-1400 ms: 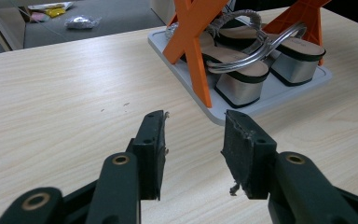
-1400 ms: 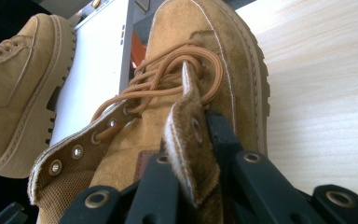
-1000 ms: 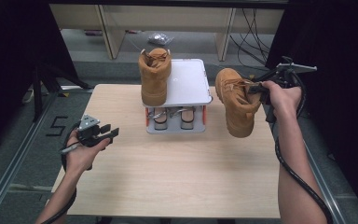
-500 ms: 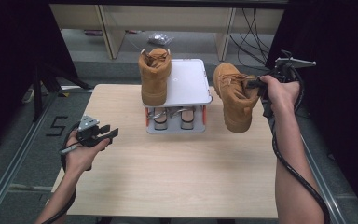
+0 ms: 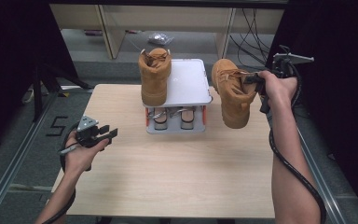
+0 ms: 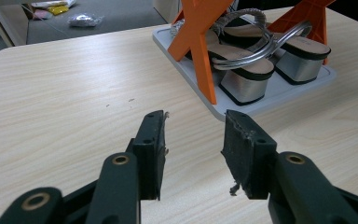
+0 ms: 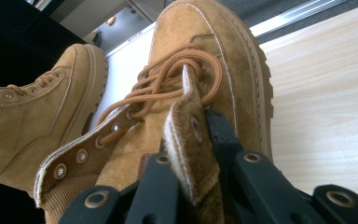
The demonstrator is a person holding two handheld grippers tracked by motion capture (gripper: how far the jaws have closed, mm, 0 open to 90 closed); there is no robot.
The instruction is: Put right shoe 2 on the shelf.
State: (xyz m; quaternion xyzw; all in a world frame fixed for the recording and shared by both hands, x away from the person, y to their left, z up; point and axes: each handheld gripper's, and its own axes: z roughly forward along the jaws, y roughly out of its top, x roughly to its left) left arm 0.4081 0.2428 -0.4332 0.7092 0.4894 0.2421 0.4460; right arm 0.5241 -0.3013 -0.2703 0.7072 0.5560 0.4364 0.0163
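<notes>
Now the right tongs are clamped on 1 tan boot, hanging above the surface; left tongs gape, holding nothing.

We see the left claw held low at the near left, its hand wrapped around the grip and the forearm coming up from the bottom edge; its jaws point forward and to the right and stand apart with a clear gap between them, nothing held; in the left gripper view its fingertips hover just above the bench; the right claw is raised at the far right, the right hand lifted high on a forearm that reaches up and forward; its jaws point left and are clamped together, pinching tan suede.
</notes>
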